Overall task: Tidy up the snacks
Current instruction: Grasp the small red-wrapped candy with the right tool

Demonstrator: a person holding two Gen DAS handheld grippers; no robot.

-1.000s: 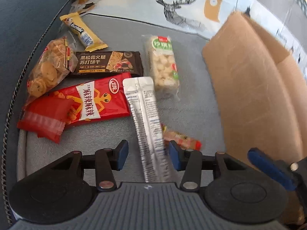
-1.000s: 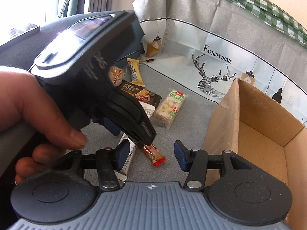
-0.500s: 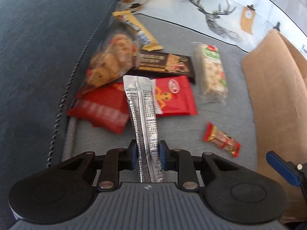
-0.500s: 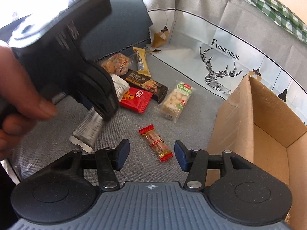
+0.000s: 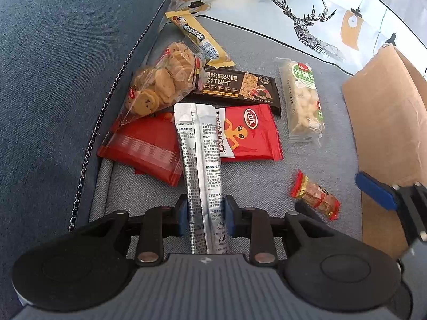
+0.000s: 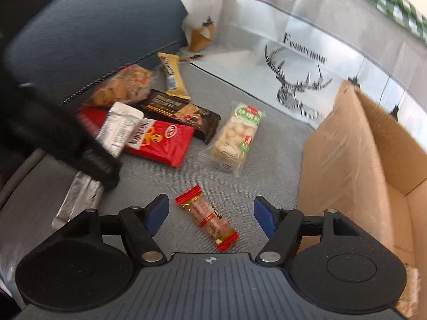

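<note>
With left gripper (image 5: 204, 214) clamped on long silver foil sachet (image 5: 198, 160), right gripper (image 6: 210, 214) spread over small red-ended candy (image 6: 206, 217) beside open cardboard box (image 6: 355, 144): carry sachet level, release well inside box.

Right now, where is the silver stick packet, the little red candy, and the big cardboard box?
silver stick packet (image 5: 198, 154), left wrist view, printed middle.
little red candy (image 6: 206, 220), right wrist view, clear middle.
cardboard box (image 6: 339, 160), right wrist view, outer wall.
</note>
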